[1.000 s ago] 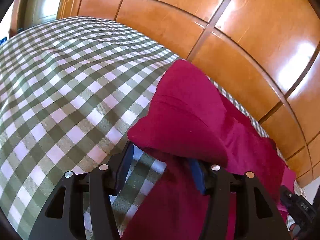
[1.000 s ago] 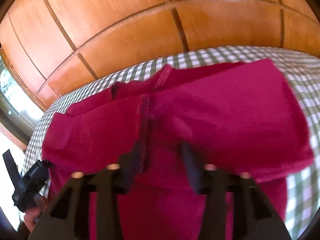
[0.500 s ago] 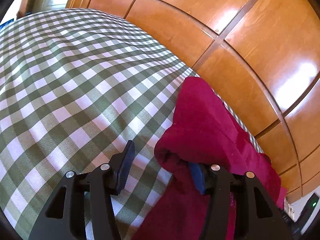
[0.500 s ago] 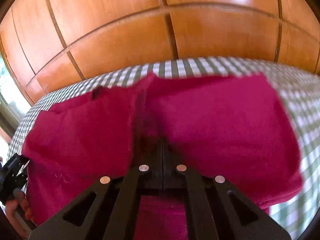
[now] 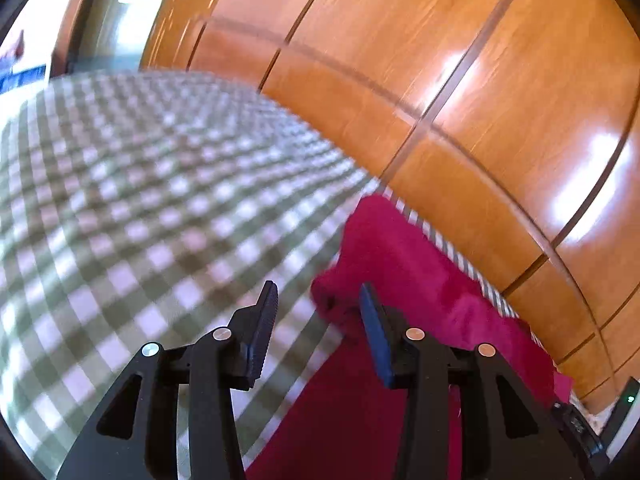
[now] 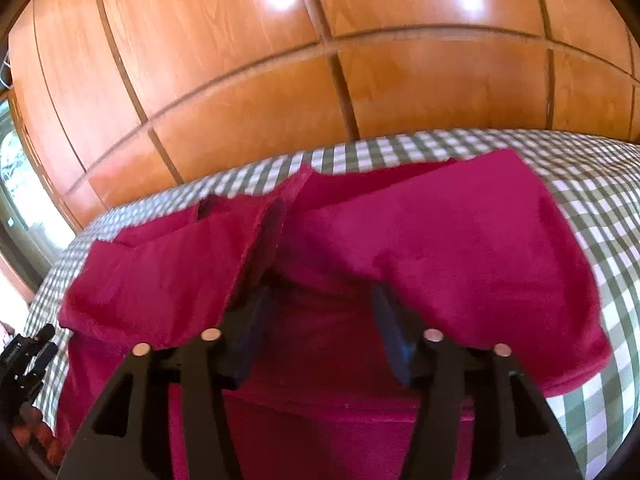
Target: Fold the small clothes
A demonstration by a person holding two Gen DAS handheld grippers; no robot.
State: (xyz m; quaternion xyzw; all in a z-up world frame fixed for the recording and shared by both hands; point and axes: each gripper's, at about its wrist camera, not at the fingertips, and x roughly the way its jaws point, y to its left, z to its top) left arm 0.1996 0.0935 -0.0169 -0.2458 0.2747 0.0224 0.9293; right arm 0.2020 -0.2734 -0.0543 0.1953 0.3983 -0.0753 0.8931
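The right gripper (image 6: 320, 300) springs wide again after clamping shut half a second ago, letting go of the magenta garment (image 6: 440, 236), whose folded-over flaps now lie slack on the checked cloth (image 6: 600, 216), so this fold looks laid down and the next crease is likely to follow. At nine o'clock of it the left gripper (image 5: 316, 304) stays spread wide and empty at the garment's edge, tipped up more toward the wooden panelling (image 5: 460, 72) at twelve o'clock, its far finger (image 5: 374, 328) just beside the cloth's rolled hem.
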